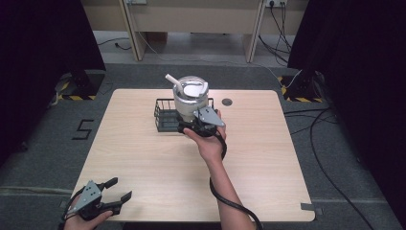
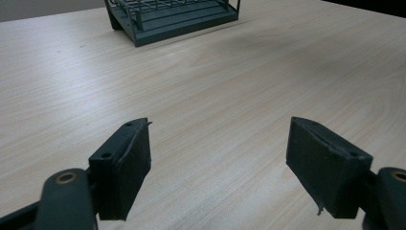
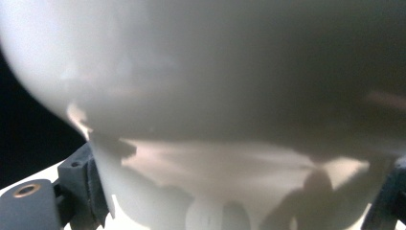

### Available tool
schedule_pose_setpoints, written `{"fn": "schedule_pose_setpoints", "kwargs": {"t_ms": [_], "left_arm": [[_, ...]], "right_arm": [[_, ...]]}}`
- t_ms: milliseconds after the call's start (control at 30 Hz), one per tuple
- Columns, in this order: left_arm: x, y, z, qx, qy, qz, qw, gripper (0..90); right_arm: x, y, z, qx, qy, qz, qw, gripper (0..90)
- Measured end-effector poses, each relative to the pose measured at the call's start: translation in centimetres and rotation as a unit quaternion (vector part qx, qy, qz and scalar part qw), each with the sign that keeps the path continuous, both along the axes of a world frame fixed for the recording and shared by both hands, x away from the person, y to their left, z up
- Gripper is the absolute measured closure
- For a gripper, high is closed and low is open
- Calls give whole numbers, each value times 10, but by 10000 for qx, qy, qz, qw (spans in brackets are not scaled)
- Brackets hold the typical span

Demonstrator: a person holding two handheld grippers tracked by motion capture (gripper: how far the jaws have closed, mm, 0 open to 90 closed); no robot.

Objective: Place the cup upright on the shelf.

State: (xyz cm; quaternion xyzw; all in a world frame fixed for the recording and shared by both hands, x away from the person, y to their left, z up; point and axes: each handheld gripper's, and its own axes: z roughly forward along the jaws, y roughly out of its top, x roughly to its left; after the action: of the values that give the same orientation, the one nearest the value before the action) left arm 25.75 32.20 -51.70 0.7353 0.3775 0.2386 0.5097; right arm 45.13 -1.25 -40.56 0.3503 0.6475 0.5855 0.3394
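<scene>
A white tumbler (image 1: 190, 98) with a lid and a white straw (image 1: 173, 80) stands upright over the right part of a black wire basket (image 1: 165, 116). My right gripper (image 1: 201, 123) is shut on its lower body from the near side. In the right gripper view the tumbler (image 3: 225, 96) sits tight between the jaws of that gripper (image 3: 234, 201). I cannot tell whether it rests in the basket or hangs above it. My left gripper (image 1: 121, 188) stands open at the table's front left corner. In its own view the left gripper (image 2: 220, 163) holds nothing, with the basket (image 2: 172, 19) far ahead.
The light wooden table (image 1: 143, 158) has a round cable hole (image 1: 227, 101) right of the basket. Cables (image 1: 330, 172) trail on the floor at the right. Dark stands (image 1: 76, 81) flank the far corners.
</scene>
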Motion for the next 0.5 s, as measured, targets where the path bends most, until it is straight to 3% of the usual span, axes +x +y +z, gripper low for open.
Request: {"fn": "schedule_pose_setpoints", "kwargs": {"t_ms": [500], "left_arm": [[0,1,0,-6,-7,4,10000,232]], "right_arm": [[22,3,16,56,-89,-154,9998,101]]}}
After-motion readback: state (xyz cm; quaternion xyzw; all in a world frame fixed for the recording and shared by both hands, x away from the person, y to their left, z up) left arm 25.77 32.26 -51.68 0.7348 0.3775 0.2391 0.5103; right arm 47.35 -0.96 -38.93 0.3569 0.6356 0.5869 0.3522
